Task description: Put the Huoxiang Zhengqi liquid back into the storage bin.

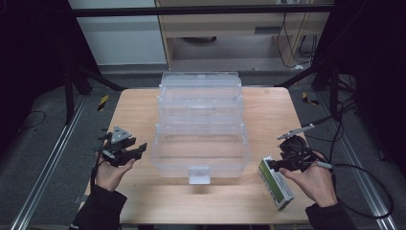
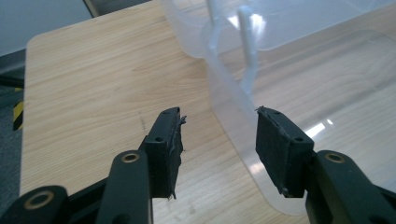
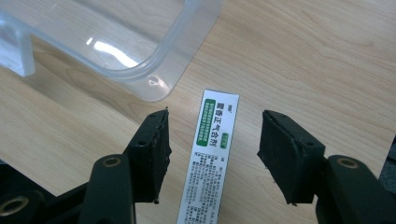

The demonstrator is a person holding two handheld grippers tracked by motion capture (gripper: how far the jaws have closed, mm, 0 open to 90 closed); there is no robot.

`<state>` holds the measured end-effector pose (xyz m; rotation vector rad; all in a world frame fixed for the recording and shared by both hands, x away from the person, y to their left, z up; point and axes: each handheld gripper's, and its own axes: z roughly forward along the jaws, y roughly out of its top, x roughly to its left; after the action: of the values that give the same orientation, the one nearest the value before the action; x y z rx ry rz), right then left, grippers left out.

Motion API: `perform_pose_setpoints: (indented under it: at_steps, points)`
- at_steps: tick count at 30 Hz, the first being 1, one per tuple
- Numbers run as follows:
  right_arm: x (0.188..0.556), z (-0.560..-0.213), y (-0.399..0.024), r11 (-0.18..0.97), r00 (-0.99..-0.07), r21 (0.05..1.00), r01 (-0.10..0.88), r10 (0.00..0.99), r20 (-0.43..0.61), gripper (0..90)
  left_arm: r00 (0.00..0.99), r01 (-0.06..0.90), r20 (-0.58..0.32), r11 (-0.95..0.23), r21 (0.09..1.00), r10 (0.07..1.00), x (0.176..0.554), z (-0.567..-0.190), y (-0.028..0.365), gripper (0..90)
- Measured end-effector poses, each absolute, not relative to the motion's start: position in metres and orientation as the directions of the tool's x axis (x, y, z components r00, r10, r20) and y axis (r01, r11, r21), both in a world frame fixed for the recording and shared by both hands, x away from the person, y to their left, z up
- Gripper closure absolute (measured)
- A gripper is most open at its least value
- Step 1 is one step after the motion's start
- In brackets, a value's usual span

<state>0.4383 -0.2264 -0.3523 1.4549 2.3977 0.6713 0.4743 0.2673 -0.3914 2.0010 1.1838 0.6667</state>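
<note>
Wooden table, box between parted right jaws

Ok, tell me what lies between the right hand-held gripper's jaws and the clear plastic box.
Only bare wooden table. In the right gripper view, the right hand-held gripper straddles the green-and-white carton, whose far end stops short of the clear plastic box.
</note>
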Motion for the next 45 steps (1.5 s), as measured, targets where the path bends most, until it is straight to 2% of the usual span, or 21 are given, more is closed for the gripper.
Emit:
perform_pose_setpoints:
  at_steps: [17,45]
  points:
    - [0.437,-0.365,-0.222,0.432,-0.483,0.413,0.802,0.876,0.022,48.2,0.375,0.579,0.082,-0.302,0.757,0.924,0.484,-0.405,0.29,46.5]
    - [0.438,-0.385,-0.225,0.452,-0.484,0.317,0.834,0.875,0.023,51.8,0.372,0.595,0.084,-0.307,0.743,0.925,0.486,-0.411,0.291,44.8]
